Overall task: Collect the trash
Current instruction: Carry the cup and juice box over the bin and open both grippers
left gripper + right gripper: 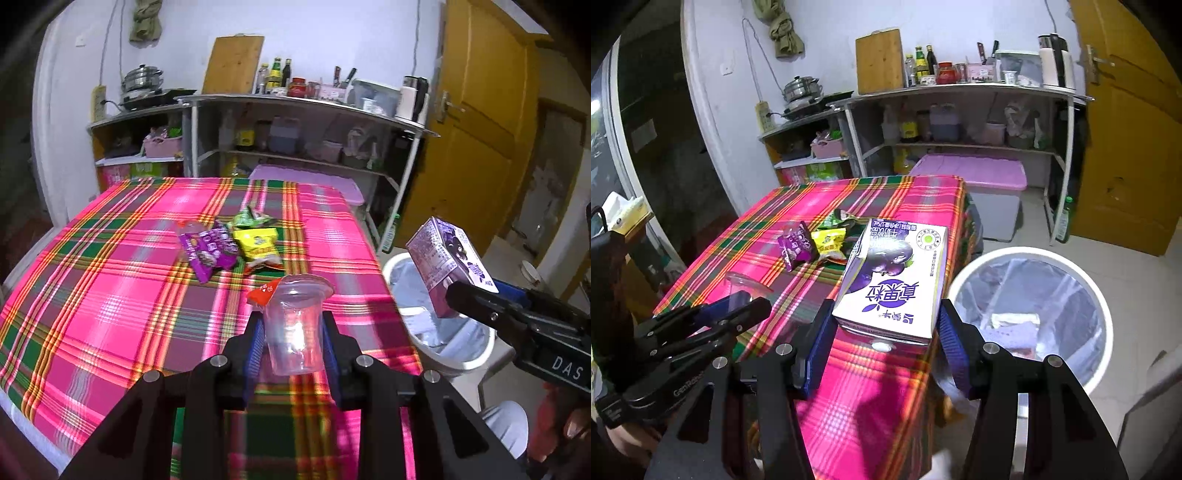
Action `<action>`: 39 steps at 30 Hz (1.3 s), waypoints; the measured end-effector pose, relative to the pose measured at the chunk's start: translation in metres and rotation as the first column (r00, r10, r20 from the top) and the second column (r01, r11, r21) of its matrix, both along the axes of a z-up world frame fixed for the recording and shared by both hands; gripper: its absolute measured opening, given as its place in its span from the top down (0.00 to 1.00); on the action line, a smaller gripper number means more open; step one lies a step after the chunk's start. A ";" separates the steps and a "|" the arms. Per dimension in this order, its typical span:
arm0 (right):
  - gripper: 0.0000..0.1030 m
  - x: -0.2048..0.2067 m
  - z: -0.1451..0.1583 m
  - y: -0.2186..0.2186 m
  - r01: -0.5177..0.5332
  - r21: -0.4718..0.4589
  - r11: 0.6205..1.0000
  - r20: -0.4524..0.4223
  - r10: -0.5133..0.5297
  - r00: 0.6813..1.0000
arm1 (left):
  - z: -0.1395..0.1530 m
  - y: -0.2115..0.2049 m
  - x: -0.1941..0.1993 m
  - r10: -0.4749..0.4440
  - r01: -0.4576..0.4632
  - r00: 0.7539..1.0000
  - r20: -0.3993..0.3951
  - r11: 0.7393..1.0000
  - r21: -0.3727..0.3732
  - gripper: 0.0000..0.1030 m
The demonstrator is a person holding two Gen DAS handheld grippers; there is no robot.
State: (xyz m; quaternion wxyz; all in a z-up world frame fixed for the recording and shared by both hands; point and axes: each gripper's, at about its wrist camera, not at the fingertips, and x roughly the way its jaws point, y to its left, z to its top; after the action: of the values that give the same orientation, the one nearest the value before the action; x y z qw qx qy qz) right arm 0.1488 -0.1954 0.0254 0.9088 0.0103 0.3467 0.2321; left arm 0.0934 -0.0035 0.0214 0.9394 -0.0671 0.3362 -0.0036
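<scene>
Left wrist view: a clear plastic cup with a peeled red-and-white foil lid is clamped between the narrow-set blue pads of the left gripper, held above a table draped in a pink, green and yellow plaid cloth. At the right edge, the right gripper is seen carrying a purple-and-white drink carton over a white round bin lined with a clear bag.

Right wrist view: the same carton is gripped by its sides between the jaws of the right gripper, set fairly wide to span it. The lined bin is shown on the floor just beside the table's corner, with some pale and purplish rubbish already lying at its bottom.

Two items are thus lifted but not yet dropped in. Left on the cloth are a purple snack wrapper, a yellow snack wrapper, a crumpled green wrapper and what looks like a second clear cup beside them. The task is judged roughly midway.
</scene>
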 end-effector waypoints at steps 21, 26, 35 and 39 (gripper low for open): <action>0.46 -0.004 -0.017 -0.078 0.137 0.028 0.990 -0.019 -0.137 0.990 | 0.000 -0.076 0.015 -0.165 0.166 0.986 -0.021 0.986 0.023 0.70; 0.46 0.001 -0.023 -0.099 0.177 0.028 0.984 -0.033 -0.176 0.984 | -0.003 -0.096 0.028 -0.206 0.207 0.978 -0.032 0.978 0.023 0.70; 0.46 0.019 -0.039 -0.118 0.213 0.023 0.977 -0.074 -0.211 0.975 | -0.018 -0.124 0.055 -0.276 0.277 0.959 -0.070 0.961 0.016 0.70; 0.46 0.029 -0.047 -0.124 0.221 0.017 0.975 -0.092 -0.218 0.972 | -0.027 -0.133 0.069 -0.299 0.302 0.949 -0.098 0.953 0.012 0.70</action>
State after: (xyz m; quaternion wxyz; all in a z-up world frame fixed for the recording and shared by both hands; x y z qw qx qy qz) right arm 0.1774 -0.3195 -0.0218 0.9121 0.0711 0.3808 0.1341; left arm 0.1628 -0.1364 -0.0052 0.9117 -0.0027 0.3867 -0.1390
